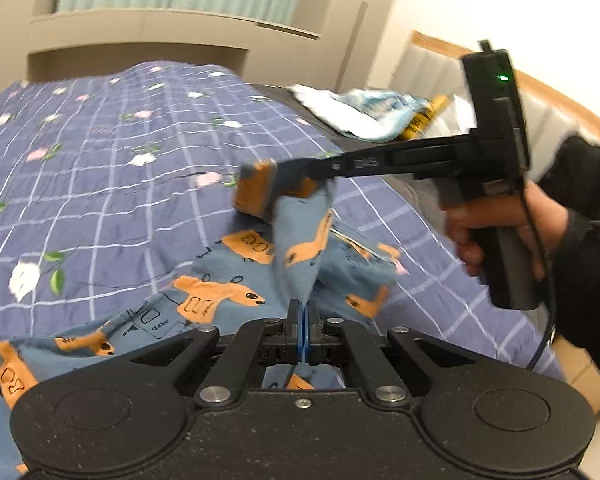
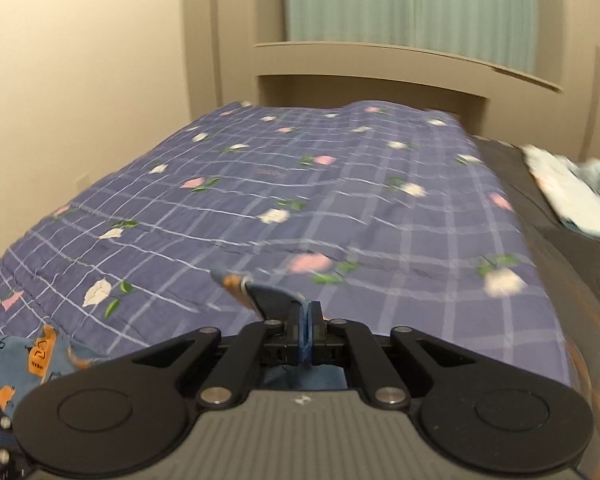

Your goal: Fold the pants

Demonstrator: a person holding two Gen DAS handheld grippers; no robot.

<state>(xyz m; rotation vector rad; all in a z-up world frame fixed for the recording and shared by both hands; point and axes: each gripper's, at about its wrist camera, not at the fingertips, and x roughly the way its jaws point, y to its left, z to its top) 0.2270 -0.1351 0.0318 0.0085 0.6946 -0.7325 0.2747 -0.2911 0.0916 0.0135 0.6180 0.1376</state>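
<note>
Left wrist: both tongs (image 1: 303,314) clamped on pants (image 1: 204,296).

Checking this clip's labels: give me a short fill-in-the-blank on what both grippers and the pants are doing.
1. The left gripper is shut on the blue ____ with orange prints.
2. The right gripper has its jaws ____ on the same cloth.
3. The pants lie on a purple checked ____ with printed flowers.

Missing words: pants; shut; bedspread
</note>
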